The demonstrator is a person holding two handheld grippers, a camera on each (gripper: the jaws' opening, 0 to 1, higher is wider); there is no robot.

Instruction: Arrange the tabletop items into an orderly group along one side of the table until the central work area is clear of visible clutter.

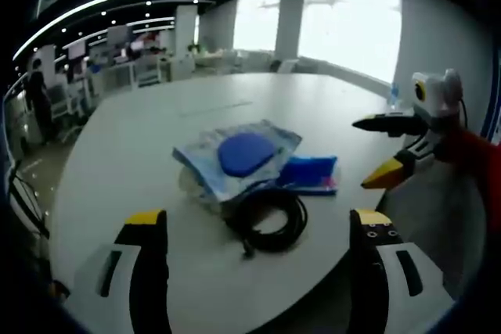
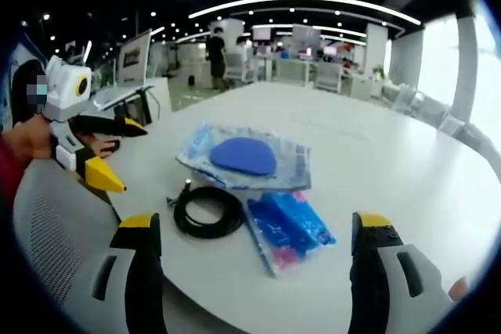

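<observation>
Cable (image 1: 266, 220) coiled mid-frame, touching bag (image 1: 235, 158); blue pack (image 1: 309, 174), maybe wipes, right. Left gripper (image 1: 262, 228), right gripper (image 2: 254, 232) both agape, empty.

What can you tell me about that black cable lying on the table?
The black cable is wound into a loose round coil of several loops and lies flat on the white table. It looks like thin rubbery cord, and one short end with a small plug sticks out from the coil. It sits just beside the clear plastic bag holding a blue oval thing; whether they touch is unclear. Neither claw touches it.
</observation>
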